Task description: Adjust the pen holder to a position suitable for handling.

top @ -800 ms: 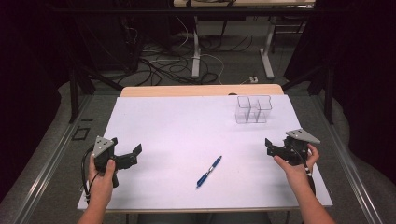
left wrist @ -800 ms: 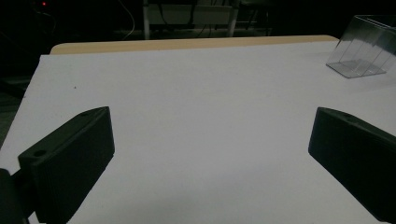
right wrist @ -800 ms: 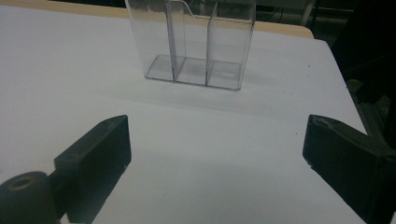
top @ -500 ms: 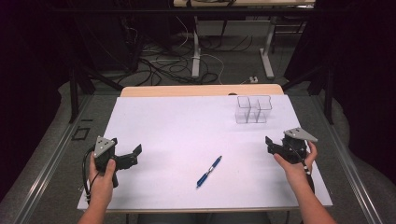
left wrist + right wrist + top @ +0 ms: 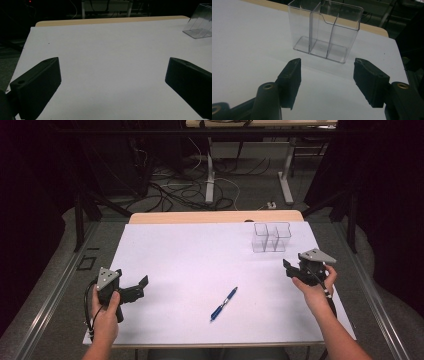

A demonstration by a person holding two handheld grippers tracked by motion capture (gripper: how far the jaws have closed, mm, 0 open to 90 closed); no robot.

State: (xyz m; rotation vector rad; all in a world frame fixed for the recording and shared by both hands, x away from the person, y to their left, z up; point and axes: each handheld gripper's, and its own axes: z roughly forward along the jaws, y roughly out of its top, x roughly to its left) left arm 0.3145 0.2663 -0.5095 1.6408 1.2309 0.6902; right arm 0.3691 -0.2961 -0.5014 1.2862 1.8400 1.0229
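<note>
High view puts a blue pen (image 5: 223, 304) lying flat at lower centre of the white table (image 5: 190, 255), apart from everything. It looks light, stiff and smooth, prone to roll; mid-barrel seems the safest grip. A clear divided organizer (image 5: 270, 236) stands upper right. Left gripper (image 5: 136, 288), lower left, and right gripper (image 5: 289, 268), right, both have jaws spread, empty.
</note>
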